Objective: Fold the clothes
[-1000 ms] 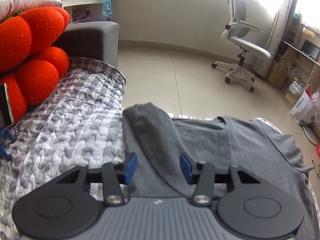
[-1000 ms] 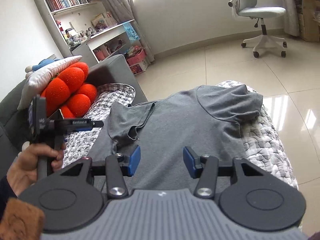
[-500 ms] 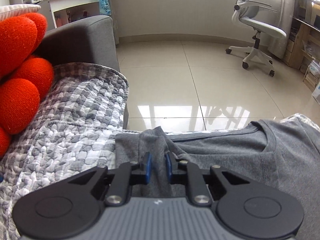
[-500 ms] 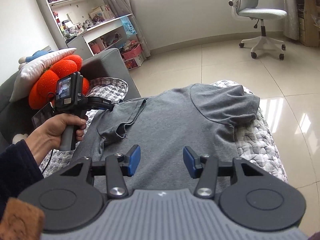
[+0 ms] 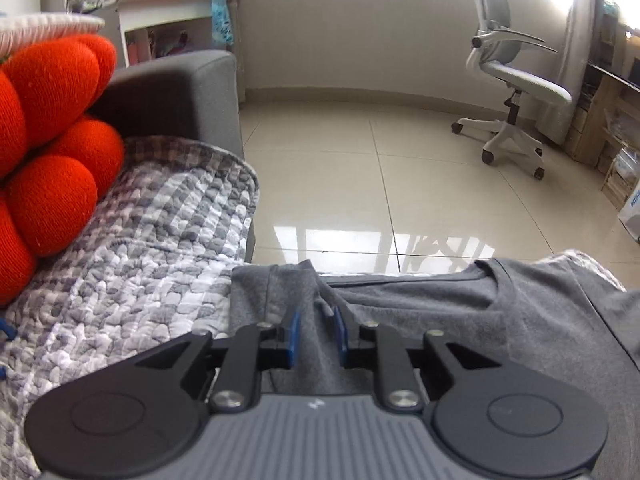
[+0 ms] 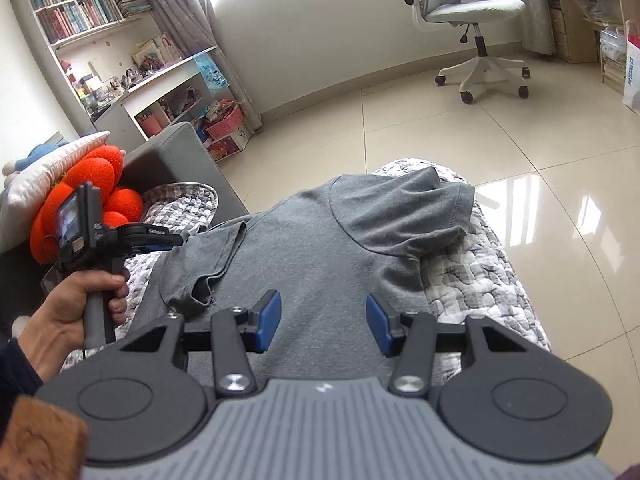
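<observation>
Left wrist view: left gripper [image 5: 315, 334] low over the quilted cover [image 5: 132, 280], jaws pinching a raised fold of the grey T-shirt [image 5: 500, 320] at its sleeve; orange cushion [image 5: 52, 152] at far left; office chair [image 5: 516, 92] across the tiled floor.

Right wrist view: right gripper [image 6: 322, 322] above the T-shirt's [image 6: 320, 248] lower part, jaws spread wide, gripping nothing; shirt flat on the quilted cover [image 6: 480, 264]; hand [image 6: 68, 312] holding the left gripper [image 6: 176, 238] at the crumpled sleeve.
</observation>
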The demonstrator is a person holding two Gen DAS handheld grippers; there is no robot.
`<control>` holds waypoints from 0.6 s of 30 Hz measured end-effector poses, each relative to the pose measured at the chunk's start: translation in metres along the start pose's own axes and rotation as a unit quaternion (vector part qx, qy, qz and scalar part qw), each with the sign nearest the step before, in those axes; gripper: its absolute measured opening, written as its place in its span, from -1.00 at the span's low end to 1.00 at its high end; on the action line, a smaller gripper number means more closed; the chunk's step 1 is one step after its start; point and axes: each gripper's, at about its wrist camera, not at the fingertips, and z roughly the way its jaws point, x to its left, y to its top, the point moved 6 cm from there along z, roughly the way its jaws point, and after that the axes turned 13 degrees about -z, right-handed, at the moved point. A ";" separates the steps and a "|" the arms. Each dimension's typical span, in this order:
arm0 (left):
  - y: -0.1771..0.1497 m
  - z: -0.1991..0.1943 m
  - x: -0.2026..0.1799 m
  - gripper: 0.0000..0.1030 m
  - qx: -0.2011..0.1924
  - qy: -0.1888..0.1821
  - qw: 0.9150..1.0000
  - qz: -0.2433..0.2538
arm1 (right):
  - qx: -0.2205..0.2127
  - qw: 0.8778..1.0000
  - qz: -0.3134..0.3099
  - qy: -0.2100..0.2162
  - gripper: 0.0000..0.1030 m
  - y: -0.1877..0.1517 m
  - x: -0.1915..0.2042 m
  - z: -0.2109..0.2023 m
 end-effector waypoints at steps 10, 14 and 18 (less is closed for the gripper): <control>-0.086 -0.072 -0.008 -0.58 0.056 -0.016 0.995 0.076 | -0.005 1.000 0.005 0.015 0.01 0.004 0.003 -0.001; -0.118 -0.086 0.001 -0.57 0.043 -0.005 0.996 0.083 | -0.008 1.000 0.011 0.016 0.01 0.004 0.001 -0.005; -0.139 -0.109 0.008 -0.57 0.055 -0.012 0.996 0.070 | -0.008 1.000 0.006 0.016 0.01 0.004 0.000 -0.008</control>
